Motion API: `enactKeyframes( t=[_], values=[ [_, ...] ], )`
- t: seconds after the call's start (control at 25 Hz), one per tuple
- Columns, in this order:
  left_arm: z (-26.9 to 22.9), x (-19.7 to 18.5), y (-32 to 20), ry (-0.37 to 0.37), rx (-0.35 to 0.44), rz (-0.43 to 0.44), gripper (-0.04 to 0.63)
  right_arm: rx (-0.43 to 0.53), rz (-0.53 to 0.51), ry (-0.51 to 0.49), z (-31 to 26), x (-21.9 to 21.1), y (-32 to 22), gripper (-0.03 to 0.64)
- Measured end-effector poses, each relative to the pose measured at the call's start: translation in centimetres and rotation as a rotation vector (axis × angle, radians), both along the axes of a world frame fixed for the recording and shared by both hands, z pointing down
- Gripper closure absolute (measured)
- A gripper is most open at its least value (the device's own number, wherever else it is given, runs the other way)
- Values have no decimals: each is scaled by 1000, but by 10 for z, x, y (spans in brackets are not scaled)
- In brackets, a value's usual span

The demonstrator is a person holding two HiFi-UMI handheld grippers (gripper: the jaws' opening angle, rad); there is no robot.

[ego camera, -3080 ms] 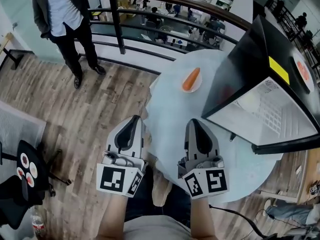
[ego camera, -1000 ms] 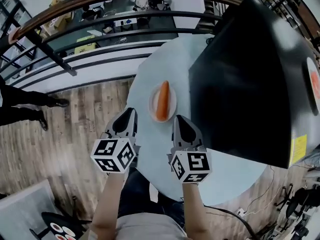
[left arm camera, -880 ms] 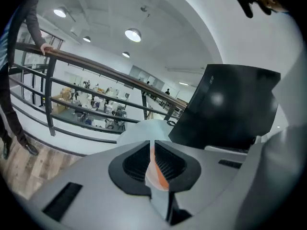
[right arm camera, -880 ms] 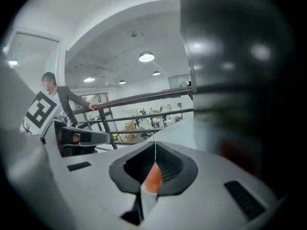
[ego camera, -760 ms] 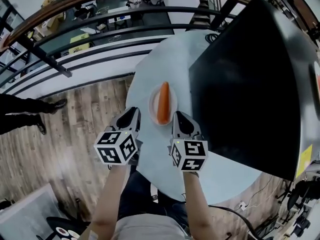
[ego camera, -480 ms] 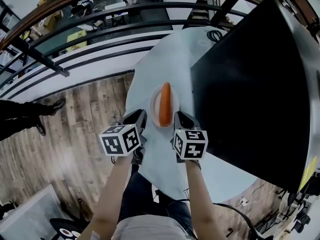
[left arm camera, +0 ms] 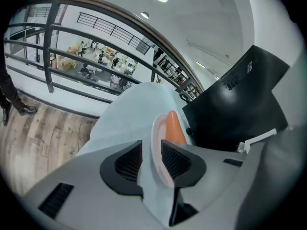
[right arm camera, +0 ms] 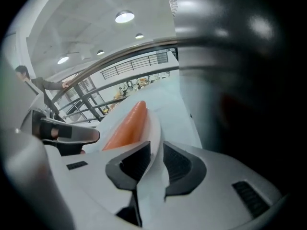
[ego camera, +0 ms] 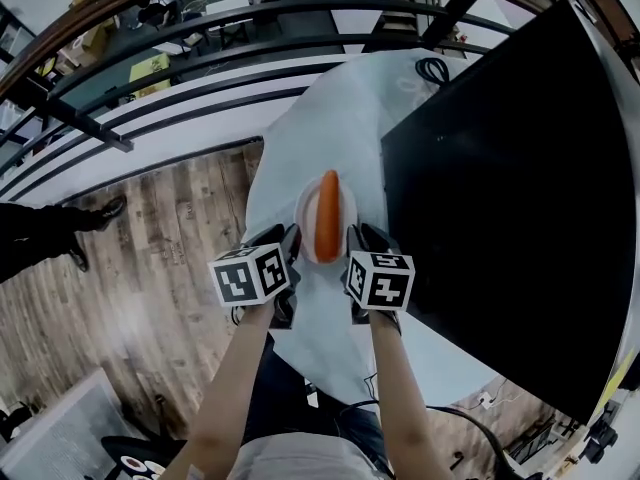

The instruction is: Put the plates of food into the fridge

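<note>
Straddling the partly hidden plate (ego camera: 304,208) rim, both hand-held grippers (left arm camera: 151,148) (right arm camera: 156,148) have just opened.

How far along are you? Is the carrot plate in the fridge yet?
Not yet. Done: only the approach; the plate with the carrot sits on the table beside the black fridge. In hand: the left tongs and right tongs have just been opening, each with the plate's rim between its jaws, not squeezing. Left: grip, lift, and set it inside the fridge.

Both left gripper (ego camera: 285,240) and right gripper (ego camera: 362,238): grey housing, black ribbed pads (left arm camera: 130,161), black-and-white marker cube (ego camera: 250,274). Grey shirt (ego camera: 300,462) at bottom centre.
</note>
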State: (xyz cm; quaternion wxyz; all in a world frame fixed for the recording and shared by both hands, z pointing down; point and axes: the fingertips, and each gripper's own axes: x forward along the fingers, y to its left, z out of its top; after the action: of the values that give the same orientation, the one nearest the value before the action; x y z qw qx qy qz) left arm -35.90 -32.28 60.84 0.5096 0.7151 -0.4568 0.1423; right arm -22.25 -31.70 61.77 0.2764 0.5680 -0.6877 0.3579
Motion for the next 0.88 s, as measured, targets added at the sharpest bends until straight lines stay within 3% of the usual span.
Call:
enactKeyframes(
  t=[0.88],
  values=[
    [12,13,-6,-10,-68,-20,488,-31,39,-107,12,-11,-12,530]
  ],
)
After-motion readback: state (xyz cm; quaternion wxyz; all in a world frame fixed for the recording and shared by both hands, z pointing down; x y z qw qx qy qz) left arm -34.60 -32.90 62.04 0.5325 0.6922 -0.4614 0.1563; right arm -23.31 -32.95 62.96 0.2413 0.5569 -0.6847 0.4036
